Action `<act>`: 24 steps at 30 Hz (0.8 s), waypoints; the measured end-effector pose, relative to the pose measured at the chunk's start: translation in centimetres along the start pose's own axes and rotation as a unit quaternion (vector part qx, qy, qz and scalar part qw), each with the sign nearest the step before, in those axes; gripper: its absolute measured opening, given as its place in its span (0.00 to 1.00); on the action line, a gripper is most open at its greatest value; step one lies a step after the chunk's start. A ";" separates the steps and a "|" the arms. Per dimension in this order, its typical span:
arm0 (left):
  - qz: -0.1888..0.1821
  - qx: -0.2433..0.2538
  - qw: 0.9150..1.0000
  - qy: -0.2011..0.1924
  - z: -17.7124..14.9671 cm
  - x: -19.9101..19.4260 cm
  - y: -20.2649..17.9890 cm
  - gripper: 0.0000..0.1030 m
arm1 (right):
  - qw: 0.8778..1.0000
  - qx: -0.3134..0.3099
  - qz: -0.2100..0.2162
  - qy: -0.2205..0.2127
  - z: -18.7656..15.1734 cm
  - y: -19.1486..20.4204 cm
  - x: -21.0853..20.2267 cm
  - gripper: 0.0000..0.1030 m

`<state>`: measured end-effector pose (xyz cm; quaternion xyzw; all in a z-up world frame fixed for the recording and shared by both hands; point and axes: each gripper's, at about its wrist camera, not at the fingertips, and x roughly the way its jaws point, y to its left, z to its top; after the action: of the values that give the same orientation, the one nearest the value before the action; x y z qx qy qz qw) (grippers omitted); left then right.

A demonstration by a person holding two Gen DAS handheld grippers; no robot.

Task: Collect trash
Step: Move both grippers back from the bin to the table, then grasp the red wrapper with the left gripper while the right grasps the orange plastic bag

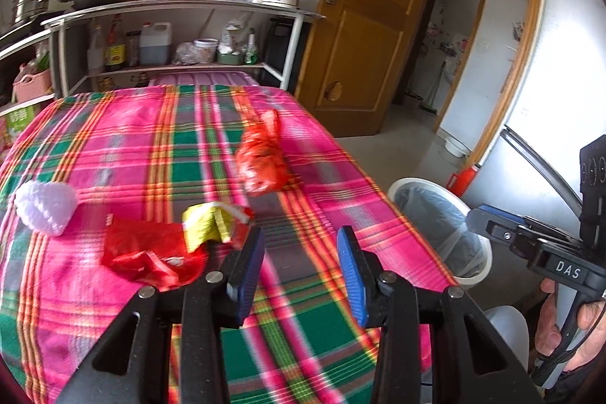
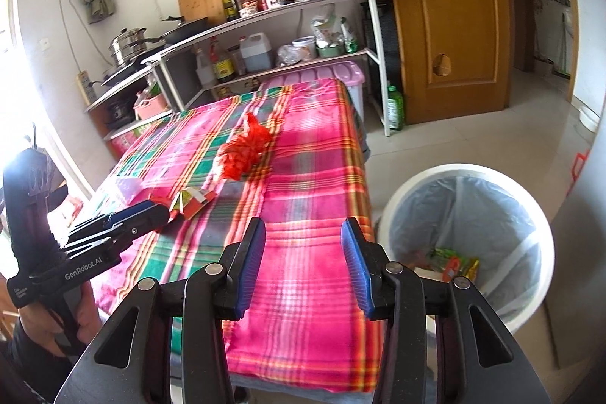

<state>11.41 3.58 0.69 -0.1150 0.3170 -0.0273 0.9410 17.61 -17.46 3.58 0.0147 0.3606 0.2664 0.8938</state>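
Note:
On the plaid tablecloth lie a red plastic bag, a yellow and red carton, a flat red wrapper and a white crumpled wad. My left gripper is open and empty, just right of the carton and wrapper. My right gripper is open and empty over the table's near right part, beside the white bin lined with a clear bag. The bin holds some wrappers. The red bag and carton also show in the right wrist view, with the left gripper next to the carton.
A white shelf rack with bottles, pots and a kettle stands behind the table. A purple lidded box sits at the table's far end. A wooden door is open at the right. The bin stands on the floor off the table's right edge.

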 end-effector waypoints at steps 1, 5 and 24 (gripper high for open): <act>0.007 -0.007 1.000 0.000 -0.2 -0.2 0.7 0.41 | 1.000 -0.004 0.003 0.001 0.1 0.3 0.3 0.42; 0.035 -0.041 0.999 0.003 -0.8 -0.7 3.5 0.50 | 1.000 -0.015 0.013 0.008 0.3 1.4 1.2 0.42; 0.087 -0.152 0.984 0.041 -1.8 1.8 9.6 0.62 | 0.999 -0.035 0.026 0.027 0.7 2.9 4.2 0.43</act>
<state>11.55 12.31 -3.99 -0.2269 0.3647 0.0988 0.8976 19.25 -12.81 1.99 -0.0141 0.3743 0.3019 0.8767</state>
